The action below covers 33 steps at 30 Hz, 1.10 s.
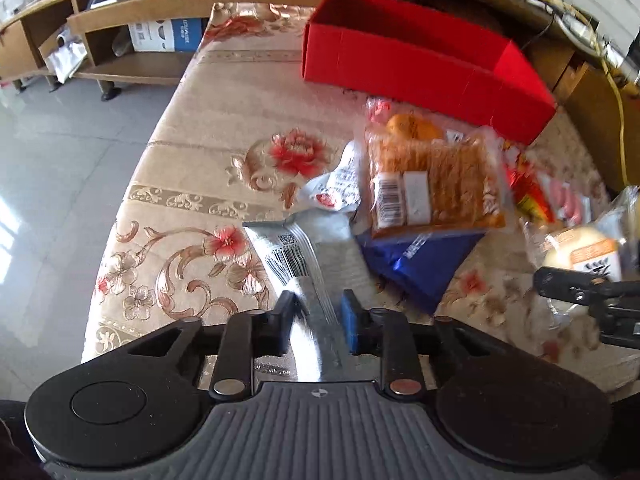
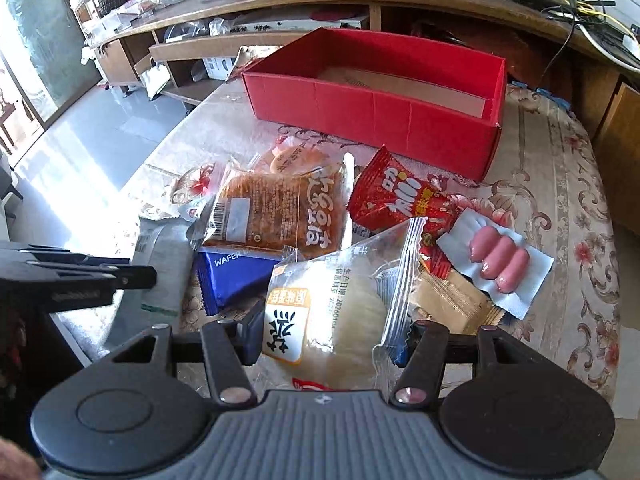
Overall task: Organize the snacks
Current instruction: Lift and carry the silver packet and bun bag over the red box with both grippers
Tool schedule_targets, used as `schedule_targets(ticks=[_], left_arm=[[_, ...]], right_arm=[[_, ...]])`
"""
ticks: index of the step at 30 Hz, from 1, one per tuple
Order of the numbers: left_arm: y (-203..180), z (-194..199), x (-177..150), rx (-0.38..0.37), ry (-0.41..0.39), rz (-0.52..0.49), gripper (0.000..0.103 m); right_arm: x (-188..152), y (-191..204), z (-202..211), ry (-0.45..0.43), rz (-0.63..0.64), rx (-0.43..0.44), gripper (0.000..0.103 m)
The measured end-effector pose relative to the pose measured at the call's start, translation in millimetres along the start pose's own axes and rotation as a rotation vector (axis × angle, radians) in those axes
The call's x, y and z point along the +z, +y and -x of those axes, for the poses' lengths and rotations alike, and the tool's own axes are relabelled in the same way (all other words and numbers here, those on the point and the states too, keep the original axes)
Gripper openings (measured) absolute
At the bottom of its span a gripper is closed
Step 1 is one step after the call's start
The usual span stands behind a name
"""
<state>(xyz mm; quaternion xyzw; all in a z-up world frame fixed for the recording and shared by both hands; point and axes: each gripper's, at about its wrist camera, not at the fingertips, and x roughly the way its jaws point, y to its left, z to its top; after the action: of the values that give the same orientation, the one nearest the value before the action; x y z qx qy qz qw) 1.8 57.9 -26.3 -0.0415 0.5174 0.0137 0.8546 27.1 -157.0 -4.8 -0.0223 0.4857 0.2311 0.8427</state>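
Snacks lie heaped on your floral tablecloth in front of the open red box. Your right gripper clamps a clear-wrapped pale bun; your left gripper pinches a silver packet with a barcode. Only the right view shows "WAFER" on the blue pack, the red packet and the pink sausages.

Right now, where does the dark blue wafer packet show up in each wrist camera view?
Left wrist view: dark blue wafer packet sits right of centre, under the clear-wrapped brown pastry.
Right wrist view: it lies left of centre, again below that pastry.
Shared landmark: the open red cardboard box on the table behind the pile.
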Motion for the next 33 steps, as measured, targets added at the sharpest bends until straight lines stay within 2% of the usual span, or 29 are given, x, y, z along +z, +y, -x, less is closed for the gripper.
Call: schedule_targets(ticks=[2,4,7,10,11,12,13,14,16,23,33], left_arm=[[-2.9,-4.1,0.7,0.012,-0.008,-0.006,0.062],[-4.2,-9.9,2.0,0.058,-0.009,0.008,0.081],[-5.6,-23.6,4.6,0.071,0.019,0.038,0.091],[-13.9,-26.8,5.8,0.112,0.005,-0.011,0.087],[-13.2,-24.5,4.9,0.1,0.0,-0.012,0.076],[-12.6,-20.7,4.0,0.09,-0.003,-0.019,0.071],[-11.7,-17.0,3.4,0.076,0.003,-0.026,0.06],[-9.8,-13.7,2.7,0.052,0.012,-0.022,0.053],[-7.1,-8.9,0.9,0.025,0.019,-0.005,0.049],[-10.5,7.2,-0.5,-0.02,0.0,-0.011,0.043],[-5.9,28.5,15.1,-0.126,-0.066,0.035,0.043]], right_arm=[[-0.7,2.8,-1.6,0.006,0.009,0.001,0.057],[-1.3,2.3,-2.3,0.011,0.005,-0.002,0.057],[0.5,1.2,-2.8,0.012,-0.004,-0.005,0.057],[0.9,3.4,-1.9,0.009,0.006,0.008,0.057],[0.6,3.4,-1.3,0.007,0.009,0.012,0.057],[0.2,2.7,-0.5,0.006,0.009,0.014,0.057],[0.1,1.5,0.5,0.003,0.008,0.017,0.057],[0.2,0.3,1.6,0.0,0.007,0.019,0.057],[1.0,-1.1,4.2,-0.009,0.005,0.022,0.057],[2.0,1.0,11.3,-0.033,0.008,0.038,0.057],[7.9,-2.7,13.1,-0.052,-0.018,0.04,0.057]])
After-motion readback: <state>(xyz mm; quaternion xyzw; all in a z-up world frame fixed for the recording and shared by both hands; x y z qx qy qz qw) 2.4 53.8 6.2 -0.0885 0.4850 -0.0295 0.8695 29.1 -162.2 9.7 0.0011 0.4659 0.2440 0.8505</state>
